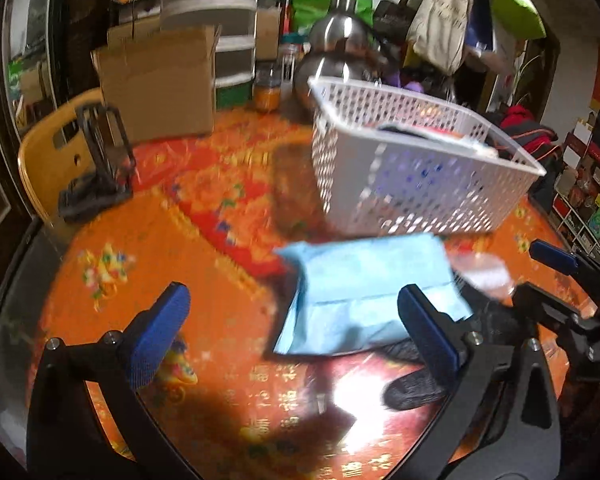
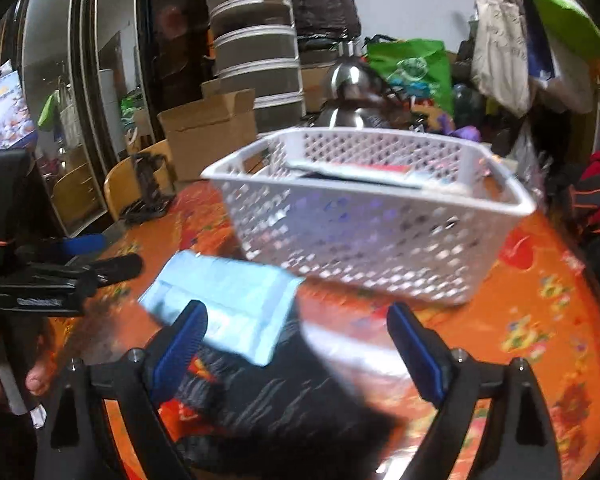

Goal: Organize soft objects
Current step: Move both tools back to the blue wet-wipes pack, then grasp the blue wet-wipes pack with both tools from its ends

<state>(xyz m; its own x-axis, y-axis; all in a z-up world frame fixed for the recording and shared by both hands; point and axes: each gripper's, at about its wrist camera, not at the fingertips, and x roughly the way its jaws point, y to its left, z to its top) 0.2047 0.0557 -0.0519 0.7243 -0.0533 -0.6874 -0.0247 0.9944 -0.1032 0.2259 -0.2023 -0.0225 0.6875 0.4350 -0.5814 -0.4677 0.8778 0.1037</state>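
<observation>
A folded light blue cloth lies on the orange table in front of a white perforated basket that holds some items. A black glove lies under and beside the cloth. My left gripper is open, its right finger over the cloth's near right corner. My right gripper is open above the black glove, with the blue cloth just past its left finger and the basket ahead. The right gripper also shows at the right edge of the left wrist view.
A cardboard box and a black stand sit at the table's far left. Steel bowls and hanging bags crowd the back. A yellow chair stands left.
</observation>
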